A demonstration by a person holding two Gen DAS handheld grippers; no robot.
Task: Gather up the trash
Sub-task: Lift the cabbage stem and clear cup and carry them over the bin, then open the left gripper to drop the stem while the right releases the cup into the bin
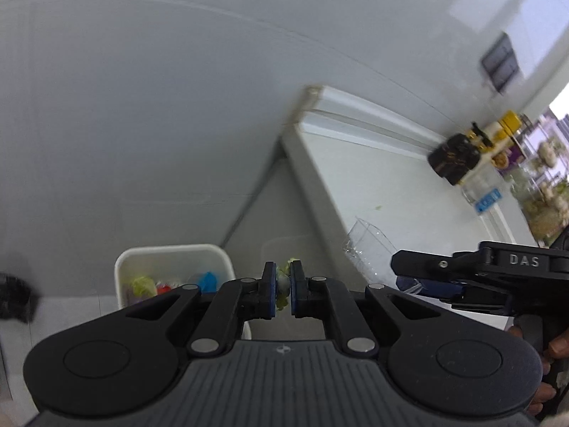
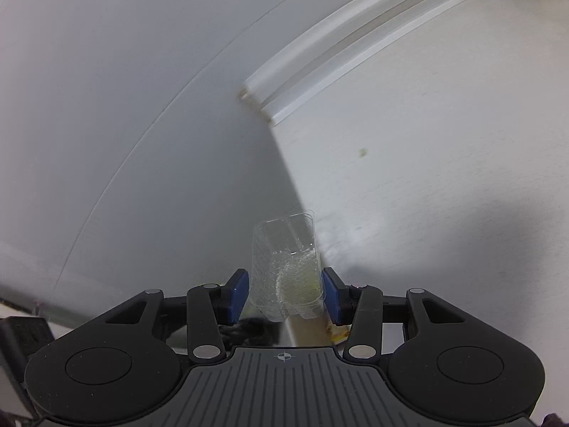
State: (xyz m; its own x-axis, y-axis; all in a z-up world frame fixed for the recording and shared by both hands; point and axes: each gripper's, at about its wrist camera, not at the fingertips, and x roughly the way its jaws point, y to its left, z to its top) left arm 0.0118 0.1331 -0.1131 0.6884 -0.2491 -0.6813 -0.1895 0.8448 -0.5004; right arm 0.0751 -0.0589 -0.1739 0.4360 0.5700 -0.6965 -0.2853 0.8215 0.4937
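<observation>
The left hand-held gripper (image 1: 283, 290) is clenched on a small greenish scrap (image 1: 283, 284), perhaps lettuce, near the white bin (image 1: 170, 259) of coloured trash, while the right hand-held gripper (image 2: 285, 293) grasps a clear plastic container (image 2: 284, 267) at the bench (image 2: 426, 178) edge.

Bin (image 1: 170, 267) on floor beside counter (image 1: 391, 185), trash inside; jars (image 1: 498, 149) along counter's far edge by wall.

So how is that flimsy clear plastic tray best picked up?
By its two long side walls, coming from its short end, as the right claw holds the clear plastic tray now. The walls are flat and parallel, so the blue pads seat squarely.
</observation>
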